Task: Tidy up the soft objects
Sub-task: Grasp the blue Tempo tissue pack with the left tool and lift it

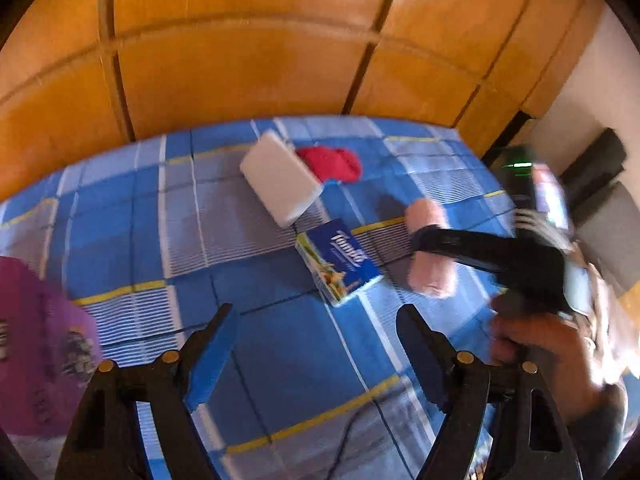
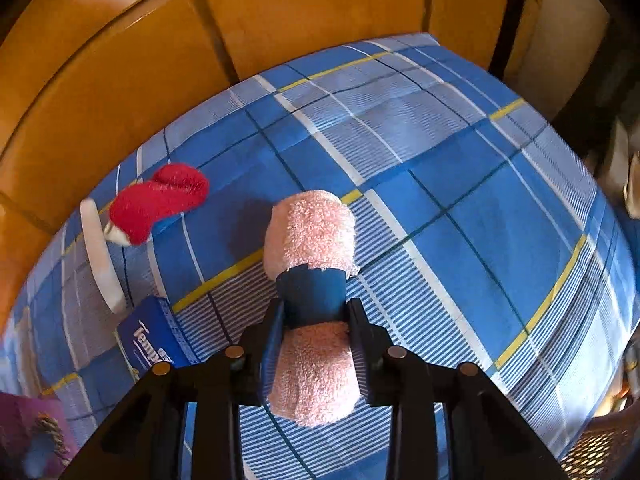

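My right gripper point(image 2: 314, 312) is shut on a rolled pink towel point(image 2: 310, 232) and holds it above the blue plaid bed cover point(image 2: 460, 208). The towel also shows in the left wrist view point(image 1: 430, 276), clamped by the right gripper point(image 1: 420, 240). My left gripper point(image 1: 316, 324) is open and empty over the cover point(image 1: 132, 216). A red soft item point(image 2: 160, 200) lies at the far left; it also shows in the left wrist view point(image 1: 332, 164), behind a white pack point(image 1: 280, 178). A blue tissue pack point(image 1: 340, 264) lies near the towel.
Orange wooden wardrobe doors point(image 1: 248, 60) stand behind the bed. A purple bag point(image 1: 36, 344) sits at the left edge. The white pack point(image 2: 100, 256) and tissue pack point(image 2: 152, 340) lie left of the right gripper. A perforated basket point(image 2: 596, 456) is at the lower right.
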Tool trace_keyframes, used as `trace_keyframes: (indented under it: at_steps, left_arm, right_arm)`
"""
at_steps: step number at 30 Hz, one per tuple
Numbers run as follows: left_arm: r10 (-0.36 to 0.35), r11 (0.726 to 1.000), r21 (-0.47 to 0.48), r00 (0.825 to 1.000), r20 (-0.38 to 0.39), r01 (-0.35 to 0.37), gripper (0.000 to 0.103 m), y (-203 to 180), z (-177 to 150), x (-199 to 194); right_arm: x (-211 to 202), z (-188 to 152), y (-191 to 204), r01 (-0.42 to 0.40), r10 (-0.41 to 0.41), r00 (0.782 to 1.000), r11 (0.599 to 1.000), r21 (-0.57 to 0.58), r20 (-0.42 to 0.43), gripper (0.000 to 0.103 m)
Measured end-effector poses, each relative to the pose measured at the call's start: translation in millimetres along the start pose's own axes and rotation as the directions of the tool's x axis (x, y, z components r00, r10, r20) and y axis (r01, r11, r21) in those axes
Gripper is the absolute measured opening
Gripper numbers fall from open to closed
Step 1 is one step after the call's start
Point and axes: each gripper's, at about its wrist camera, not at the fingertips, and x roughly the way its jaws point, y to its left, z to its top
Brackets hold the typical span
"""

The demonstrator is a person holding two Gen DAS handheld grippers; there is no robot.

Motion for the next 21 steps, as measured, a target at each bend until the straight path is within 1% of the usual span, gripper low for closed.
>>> trace_keyframes:
  at_steps: [1, 5, 9, 12, 14, 19, 20, 21]
  left_arm:
    - [0.008, 1.0, -0.004, 1.0, -0.016, -0.008, 0.08, 1, 1, 9]
    - [0.021, 1.0, -0.017, 0.997, -0.076, -0.022, 0.08, -4, 16, 45]
    - [0.018, 0.999, -0.044, 0.994, -0.108, -0.023, 0.082, -13, 31, 68]
    - [0.051, 0.998, -0.029, 0.99, -0.134, -0.055, 0.082, -22, 41, 89]
    - [0.058, 0.998, -0.022, 0.987, -0.148, -0.062, 0.082, -25, 45, 100]
    - [0.093, 0.994, -0.033, 0.979, -0.181, -0.101, 0.082, -28, 49, 123]
    - [0.092, 0.995, -0.025, 0.979, -0.184, -0.098, 0.08, -28, 48, 126]
    - [0.108, 0.994, 0.005, 0.979, -0.175, -0.109, 0.073, -31, 47, 129]
  right_arm:
    - [5, 7, -7, -0.007, 0.007, 1.0, 1.0, 0.02, -0.003, 0.031]
    - [4, 10, -21, -0.016, 0.016, 1.0, 0.996, 0.089, 0.0, 0.031]
    - [3, 12, -22, -0.014, 0.014, 1.0, 0.995, 0.097, -0.003, 0.031]
    - [3, 13, -26, -0.028, 0.028, 1.0, 0.993, 0.113, -0.005, 0.031]
    - [1, 13, -26, -0.034, 0.035, 0.999, 0.992, 0.118, -0.005, 0.031]
    - [3, 13, -24, -0.028, 0.03, 1.0, 0.994, 0.11, -0.008, 0.031]
    - [3, 13, -23, -0.026, 0.027, 1.0, 0.994, 0.104, -0.008, 0.031]
    - [5, 13, -22, -0.021, 0.022, 1.0, 0.995, 0.098, -0.007, 0.031]
